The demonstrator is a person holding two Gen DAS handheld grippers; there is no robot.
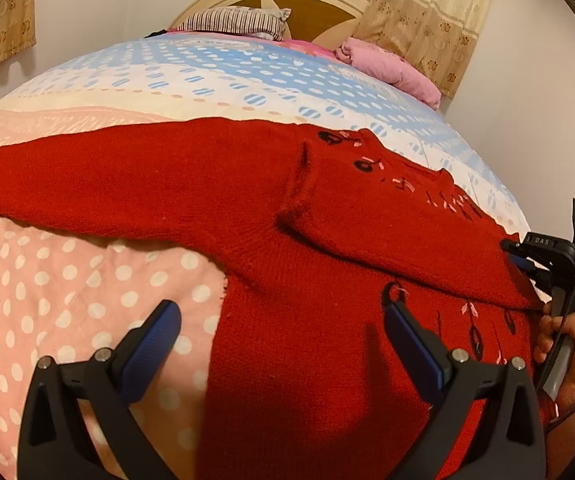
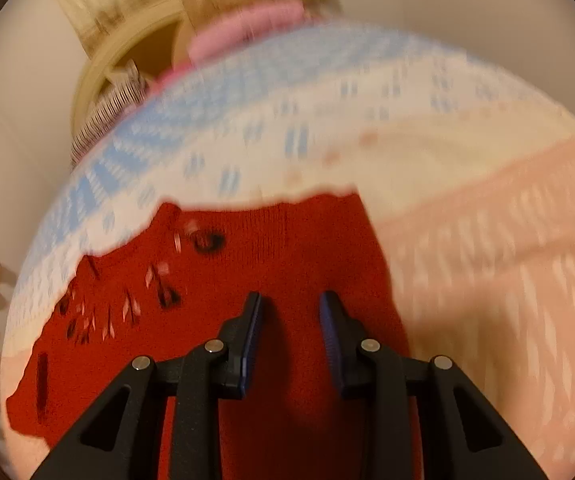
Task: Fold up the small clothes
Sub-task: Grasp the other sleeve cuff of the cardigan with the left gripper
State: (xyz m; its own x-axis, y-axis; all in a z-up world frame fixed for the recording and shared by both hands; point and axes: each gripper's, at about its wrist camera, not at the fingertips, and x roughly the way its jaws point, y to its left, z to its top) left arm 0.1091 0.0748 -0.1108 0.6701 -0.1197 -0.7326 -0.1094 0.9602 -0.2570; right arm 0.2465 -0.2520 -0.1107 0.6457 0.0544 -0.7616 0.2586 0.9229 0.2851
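My left claw (image 1: 281, 344) is released and my right claw (image 2: 290, 320) half-parted over the red knitted sweater (image 1: 287, 240) on the dotted bed quilt (image 1: 67, 280), so I fear the folded sleeve slides back.

Bedroom: bed (image 1: 247, 80); pillows (image 1: 239, 24); curtains (image 1: 427, 12)

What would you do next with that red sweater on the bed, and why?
Probably bring the open left claw to the sleeve lying stretched out across the bed and fold it in; the other sleeve already lies across the red sweater, beside the right claw.
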